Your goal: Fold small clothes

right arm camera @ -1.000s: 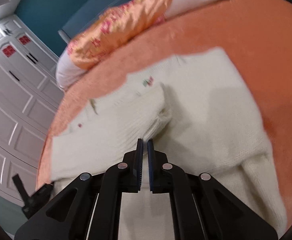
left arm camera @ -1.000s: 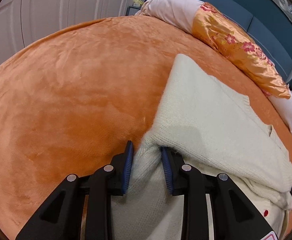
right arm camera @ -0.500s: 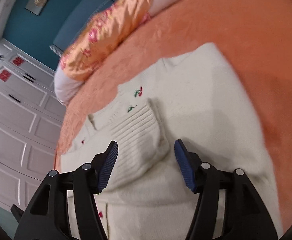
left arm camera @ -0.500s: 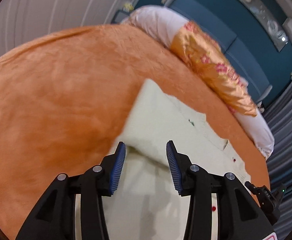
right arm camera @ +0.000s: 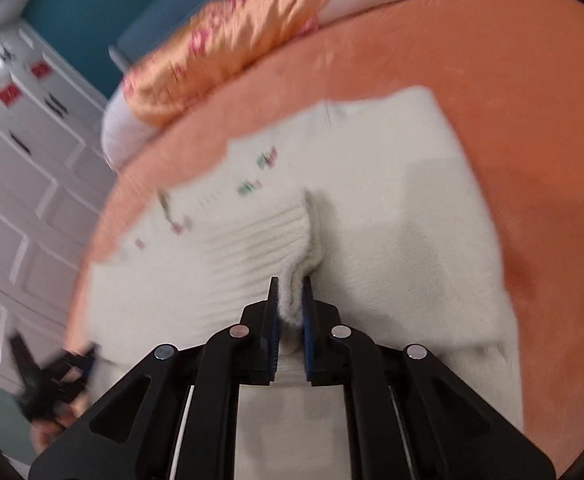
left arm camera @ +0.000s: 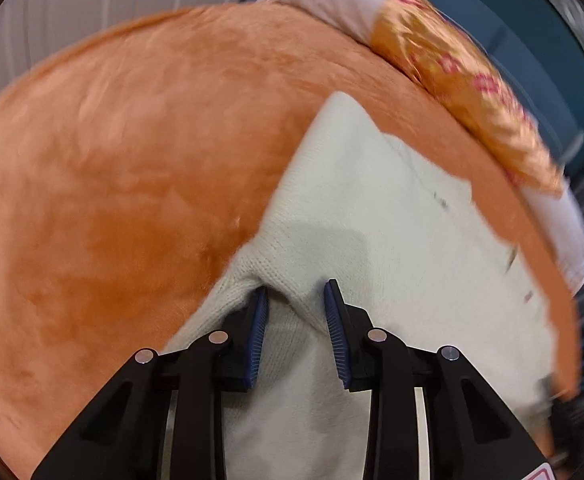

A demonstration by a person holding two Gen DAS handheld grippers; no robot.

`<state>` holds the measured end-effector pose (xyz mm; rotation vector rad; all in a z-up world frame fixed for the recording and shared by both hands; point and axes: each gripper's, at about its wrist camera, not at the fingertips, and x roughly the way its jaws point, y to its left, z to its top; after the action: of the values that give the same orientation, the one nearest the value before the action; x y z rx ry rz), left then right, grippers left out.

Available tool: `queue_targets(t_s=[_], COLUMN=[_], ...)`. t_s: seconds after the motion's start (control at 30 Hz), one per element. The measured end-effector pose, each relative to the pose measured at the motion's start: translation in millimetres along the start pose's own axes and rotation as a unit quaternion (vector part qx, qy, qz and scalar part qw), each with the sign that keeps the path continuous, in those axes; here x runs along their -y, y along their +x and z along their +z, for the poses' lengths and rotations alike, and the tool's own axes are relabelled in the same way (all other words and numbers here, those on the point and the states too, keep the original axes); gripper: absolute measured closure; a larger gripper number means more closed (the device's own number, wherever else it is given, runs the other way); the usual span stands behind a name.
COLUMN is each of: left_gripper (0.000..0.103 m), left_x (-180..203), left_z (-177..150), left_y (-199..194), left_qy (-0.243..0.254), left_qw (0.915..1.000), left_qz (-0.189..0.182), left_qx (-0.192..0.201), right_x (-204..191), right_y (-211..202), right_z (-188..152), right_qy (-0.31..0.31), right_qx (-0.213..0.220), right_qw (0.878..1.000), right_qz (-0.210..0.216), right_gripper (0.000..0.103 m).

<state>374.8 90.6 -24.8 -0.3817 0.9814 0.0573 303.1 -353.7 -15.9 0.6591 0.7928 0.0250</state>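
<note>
Holding cream knitted cardigan (right arm camera: 403, 216) on orange plush bedspread (left arm camera: 132, 160): my right gripper (right arm camera: 290, 300) closing, clamped on ribbed cuff (right arm camera: 276, 236); left gripper (left arm camera: 295, 308) closing around knit fold, risking slippage, skewing the fold.

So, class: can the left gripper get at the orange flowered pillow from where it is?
Probably not yet. The left gripper has its jaws closing around a fold of the cream sweater, and the pillow lies well beyond, across the blanket.
</note>
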Motion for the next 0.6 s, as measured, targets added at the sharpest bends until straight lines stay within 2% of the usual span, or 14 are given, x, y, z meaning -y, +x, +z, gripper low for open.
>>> queue_targets(t_s=[0.03,0.1,0.2,0.23,0.27,0.3,0.33,0.4,0.47,0.5,0.53,0.6], left_gripper=[0.071,0.07,0.07,0.07,0.07,0.07,0.07,0.07,0.07,0.07,0.07,0.07], left_x=[2,6,8,7,6,6,7,9,10,10,9,9], left_z=[-1,-9,-17,-18,-18,-20,-21,-23,-23,-24,-24,-24], left_y=[0,0,-1,0,0,0,0,0,0,0,0,0], left_qy=[0.012,0.042,0.06,0.06,0.06,0.062,0.064,0.069,0.071,0.071,0.071,0.07], left_qw=[0.9999,0.9985,0.9964,0.9963,0.9962,0.9959,0.9955,0.9947,0.9943,0.9942,0.9943,0.9944], left_qz=[0.006,0.021,0.027,0.026,0.023,0.022,0.023,0.028,0.031,0.03,0.03,0.028], left_qx=[0.006,0.028,0.053,0.056,0.059,0.063,0.066,0.071,0.073,0.074,0.074,0.075], right_x=[-2,6,10,7,-1,-9,-30,-69,-128,-144,-171,-196], right_y=[1,22,18,8,-2,-7,-13,-5,28,41,66,95], right_z=[-2,-8,-4,-3,-3,-2,-2,-5,-14,-19,-30,-45], right_qy=[-0.009,-0.018,0.01,0.019,0.012,-0.001,-0.027,-0.072,-0.145,-0.162,-0.19,-0.216], right_qx=[0.002,-0.034,-0.031,-0.015,0.008,0.022,0.032,0.011,-0.043,-0.059,-0.084,-0.117], right_qw=[1.0,0.999,0.999,0.999,0.997,0.996,0.997,0.997,0.988,0.985,0.977,0.969], right_qz=[-0.008,-0.031,-0.019,-0.041,-0.073,-0.081,-0.066,-0.023,0.02,0.032,0.038,0.038], right_gripper=[0.095,0.094,0.093,0.089,0.089,0.089,0.089,0.089,0.089,0.089,0.089,0.089])
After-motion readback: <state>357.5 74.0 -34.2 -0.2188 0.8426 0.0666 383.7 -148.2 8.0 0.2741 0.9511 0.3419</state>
